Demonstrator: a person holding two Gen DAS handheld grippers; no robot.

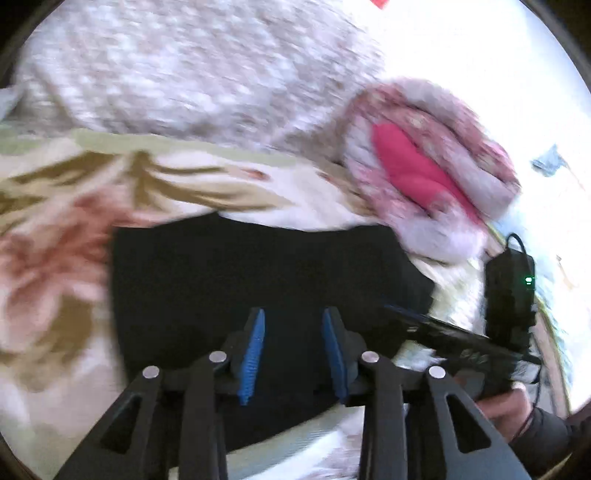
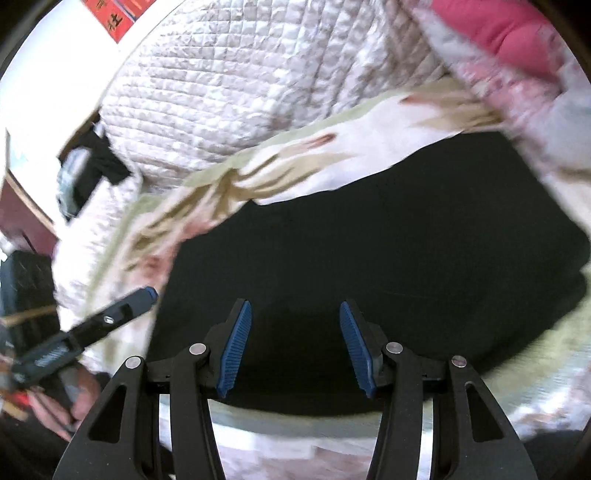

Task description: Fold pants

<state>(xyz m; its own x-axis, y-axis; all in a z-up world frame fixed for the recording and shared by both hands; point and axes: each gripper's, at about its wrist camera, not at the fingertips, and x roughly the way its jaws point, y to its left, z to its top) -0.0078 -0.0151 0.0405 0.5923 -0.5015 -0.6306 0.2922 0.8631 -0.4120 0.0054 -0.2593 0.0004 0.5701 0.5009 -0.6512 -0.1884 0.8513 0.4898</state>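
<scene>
Both views are smeared by motion, so fine detail is hard to make out. The left gripper [image 1: 293, 354] has its blue pads spread with nothing between them, and just ahead of and beneath its fingertips lie the black pants [image 1: 258, 273], a dark flattened slab whose seams and folds cannot be told in the blur. The right gripper [image 2: 295, 343] is likewise spread and empty, hovering over the same pants [image 2: 388, 251], whose near edge is cut off behind its arms. Each tool shows at the other's side: the right one off to the right of the left gripper, partly hidden, with a hand [image 1: 506, 410] on its grip. The pants rest on a floral blanket [image 1: 55, 258] in cream, pink and olive. Beyond it lies a pale quilted bedspread [image 2: 229, 96], and further right a bundled pink-patterned quilt [image 1: 424, 162] with a red lining. Farthest off, a red sign [image 2: 118, 18] bears dark characters too blurred to read.
</scene>
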